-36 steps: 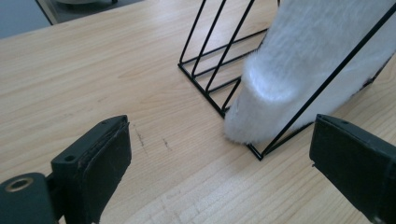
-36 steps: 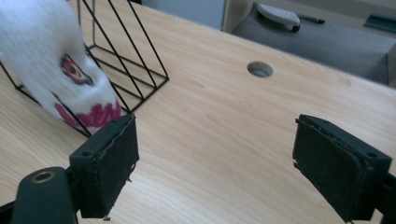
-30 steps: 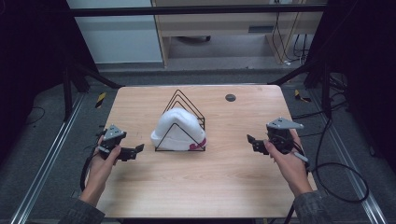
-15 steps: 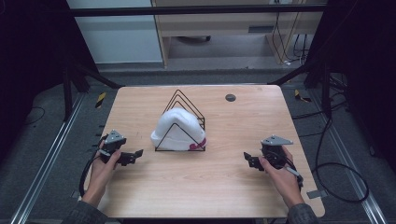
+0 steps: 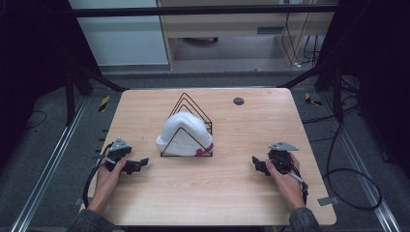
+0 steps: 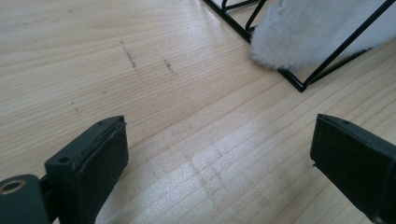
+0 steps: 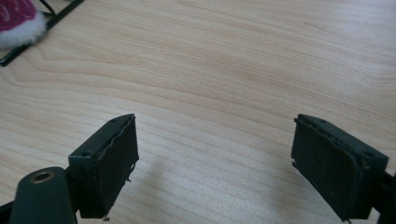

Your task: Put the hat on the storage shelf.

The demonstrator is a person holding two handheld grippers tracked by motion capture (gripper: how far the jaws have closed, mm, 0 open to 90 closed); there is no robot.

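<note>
A white fluffy hat [image 5: 183, 135] with a red patch [image 5: 205, 149] sits inside a black wire rack [image 5: 189, 112] at the middle of the wooden table [image 5: 222, 193]. My left gripper [image 5: 138, 164] rests low at the table's left, open, pointing right toward the rack, nothing between its jaws. In the left gripper view the white fluff [image 6: 308, 32] and the rack's wire base [image 6: 299, 83] lie ahead at upper right. My right gripper [image 5: 257, 164] is at the right, open and empty, pointing left. In the right gripper view, the hat's red and white edge [image 7: 18, 23] shows at top left.
A small dark round disc [image 5: 238, 101] lies near the table's far edge. Cables trail on the floor at the right [image 5: 348, 174]. Bare wood spreads in front of the rack between both grippers.
Both hands have drawn back toward the near edge and lowered to the table. The right gripper moved the most, down and slightly left. The hat and rack stayed put.
</note>
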